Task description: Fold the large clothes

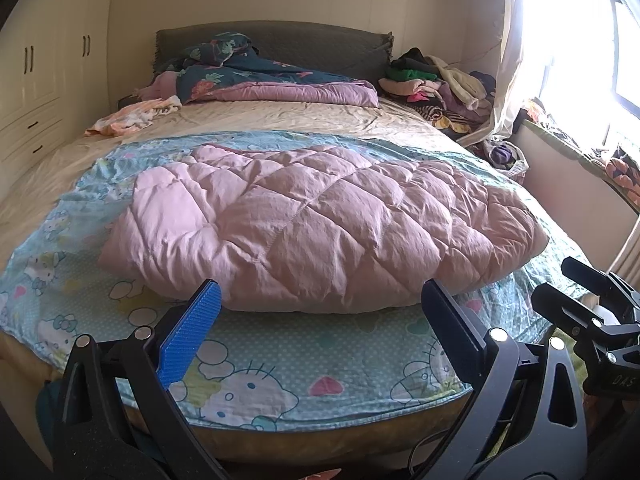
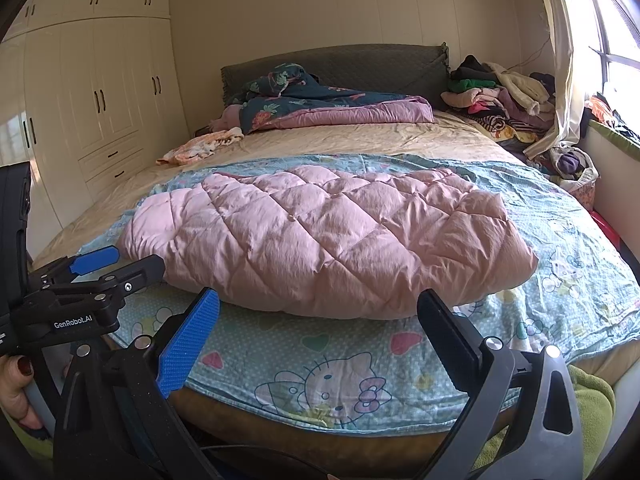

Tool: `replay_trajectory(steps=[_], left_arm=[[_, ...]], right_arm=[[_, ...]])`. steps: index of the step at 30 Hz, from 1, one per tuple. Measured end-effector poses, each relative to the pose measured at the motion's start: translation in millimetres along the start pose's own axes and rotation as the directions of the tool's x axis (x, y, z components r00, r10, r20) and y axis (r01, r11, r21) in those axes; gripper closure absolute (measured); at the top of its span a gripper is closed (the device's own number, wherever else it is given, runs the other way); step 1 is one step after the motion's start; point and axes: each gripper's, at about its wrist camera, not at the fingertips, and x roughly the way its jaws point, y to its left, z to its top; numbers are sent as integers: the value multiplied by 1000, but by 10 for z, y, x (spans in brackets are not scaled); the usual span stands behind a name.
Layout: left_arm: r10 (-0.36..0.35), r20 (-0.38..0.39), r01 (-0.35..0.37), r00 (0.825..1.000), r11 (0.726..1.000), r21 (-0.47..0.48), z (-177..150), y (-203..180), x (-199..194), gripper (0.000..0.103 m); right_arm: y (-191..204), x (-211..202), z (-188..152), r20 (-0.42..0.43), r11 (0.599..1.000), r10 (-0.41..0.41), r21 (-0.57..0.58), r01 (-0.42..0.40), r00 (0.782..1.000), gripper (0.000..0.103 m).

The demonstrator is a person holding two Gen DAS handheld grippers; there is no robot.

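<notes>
A pink quilted padded garment [image 1: 320, 228] [image 2: 328, 240] lies in a folded bundle on a light blue cartoon-print sheet [image 1: 280, 372] [image 2: 312, 364] at the foot of the bed. My left gripper [image 1: 320, 300] is open, just short of the bundle's near edge, holding nothing. My right gripper [image 2: 320, 312] is also open, at the near edge of the bundle, with nothing between its fingers. In the right wrist view the left gripper [image 2: 116, 262] shows at the left, near the bundle's left end, with a hand [image 2: 16, 392] on its handle. The right tool's body [image 1: 600, 320] shows at the left view's right edge.
A dark floral duvet with purple lining [image 1: 260, 80] [image 2: 320, 108] lies by the headboard. An orange-white cloth [image 1: 132, 116] sits on the beige sheet at left. A pile of clothes [image 1: 440, 80] [image 2: 504, 96] fills the far right corner. A white wardrobe [image 2: 92, 92] lines the left wall; a window [image 1: 580, 40] is at right.
</notes>
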Motion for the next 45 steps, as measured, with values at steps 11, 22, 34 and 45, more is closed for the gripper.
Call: replay_trajectory(steps=[11, 22, 34, 45], left_arm=[[2, 1, -2, 1000, 1000, -1, 3, 6, -13, 9], [8, 1, -8, 1000, 1000, -3, 37, 39, -10, 9], [7, 1, -7, 1000, 1000, -5, 35, 38, -14, 9], [11, 1, -11, 1000, 1000, -4, 32, 34, -26, 9]], right_arm=[[0, 1, 1, 0, 1000, 1, -1, -1, 1000, 4], [10, 17, -8, -8, 1000, -1, 0, 1, 1000, 4], [18, 20, -15, -10, 1000, -1, 0, 1, 1000, 4], [20, 21, -13, -10, 1000, -1, 0, 1, 1000, 4]])
